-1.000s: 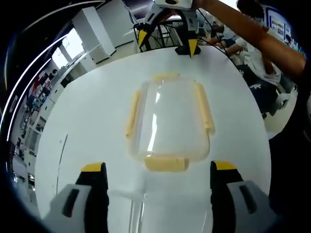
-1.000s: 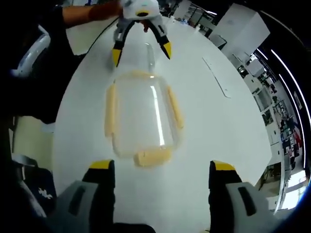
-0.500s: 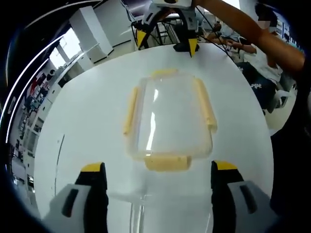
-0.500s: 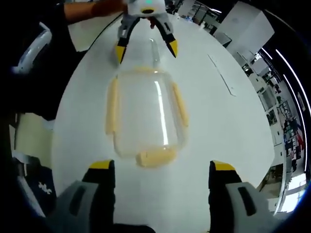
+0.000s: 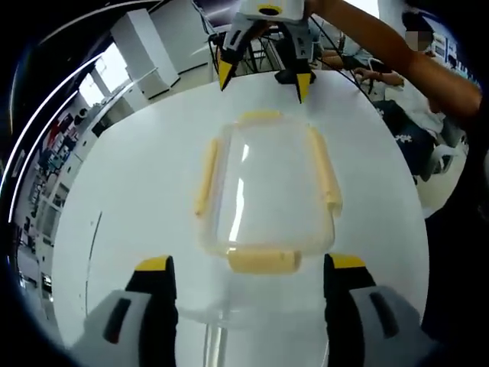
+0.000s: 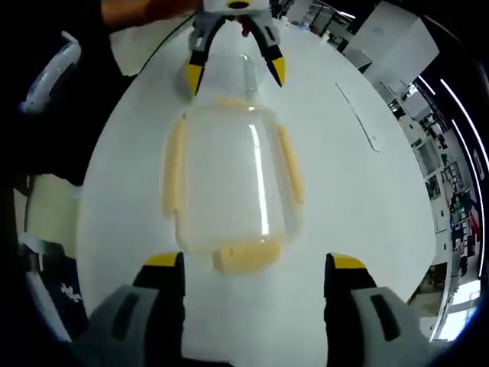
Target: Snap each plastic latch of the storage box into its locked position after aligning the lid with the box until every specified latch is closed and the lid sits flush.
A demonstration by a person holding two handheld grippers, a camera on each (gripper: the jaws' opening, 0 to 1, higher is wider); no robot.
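A clear storage box (image 5: 266, 189) lies flat in the middle of a white round table (image 5: 137, 183), with its transparent lid (image 6: 229, 180) on top; nothing can be made out inside it. Four pale yellow latches sit around the rim, one on each side. In the left gripper view the near latch (image 5: 263, 261) lies just ahead of the jaws, the two long side latches (image 5: 206, 177) (image 5: 324, 170) run along the box's length, and the far latch (image 5: 260, 117) sits at the other end. Whether any latch is snapped down is hard to tell through the fisheye, though the side ones seem to splay slightly outward.

The left gripper (image 5: 248, 267) hangs just short of the box's near end with its yellow-tipped jaws wide apart and nothing between them. The right gripper (image 6: 250, 264) faces it from the opposite end, its jaws spread equally wide and likewise empty. Each gripper appears in the other's view beyond the far latch.

A bare forearm (image 5: 382, 42) reaches in behind the far gripper. Past the table edge are white cabinets (image 5: 149, 50) and a seated person (image 5: 397, 92).
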